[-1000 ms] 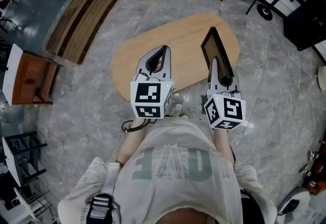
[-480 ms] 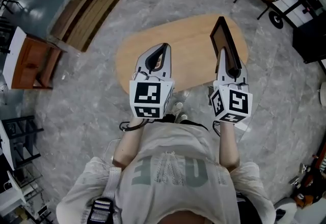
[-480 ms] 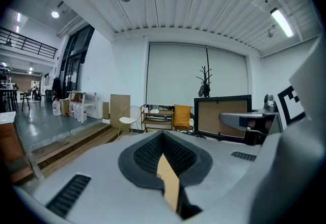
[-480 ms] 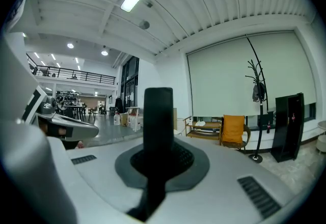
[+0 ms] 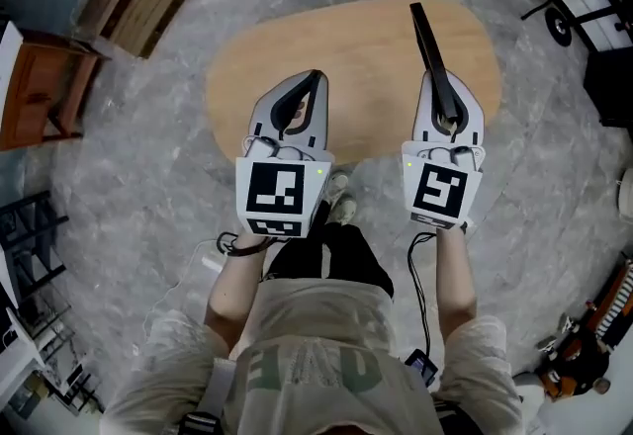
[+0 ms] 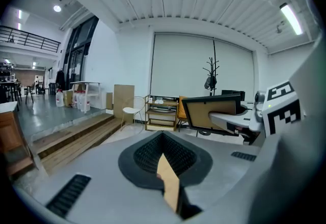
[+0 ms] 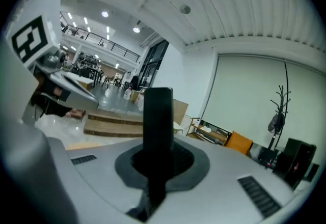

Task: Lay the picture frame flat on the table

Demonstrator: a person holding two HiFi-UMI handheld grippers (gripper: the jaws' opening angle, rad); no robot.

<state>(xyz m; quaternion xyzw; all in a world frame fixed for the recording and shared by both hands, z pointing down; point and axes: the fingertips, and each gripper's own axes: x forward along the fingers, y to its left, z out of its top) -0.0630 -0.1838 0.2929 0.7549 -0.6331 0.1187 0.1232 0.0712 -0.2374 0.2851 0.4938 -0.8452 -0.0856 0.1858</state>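
Over the right part of the oval wooden table [image 5: 346,57], the picture frame [image 5: 427,33] is showing only its thin dark edge to the head view, so its face and back are not appearing there, and I cannot tell whether its lower edge is touching the tabletop or hanging clear of it. The near rim of the table is lying hidden behind both grippers, and the person's hands are sitting out of sight under the marker cubes [image 5: 277,194]. In the right gripper view the frame [image 7: 158,126] is rising as a blurred black bar, its foot disappearing between the dark pads. The right gripper [image 5: 442,92] is clenching on this frame, holding it upright and edge-on. The left gripper view is giving the fullest look: there the frame [image 6: 211,111] is appearing as a black border round a flat tan panel, partly covered by the right gripper's grey jaw, and I cannot tell whether that panel is the front or the backing. The left gripper [image 5: 315,79] is hovering over the table's near middle, well apart from the frame, its jaws pressing together at the tips with nothing between them, a tan sliver showing through the slit below the tips
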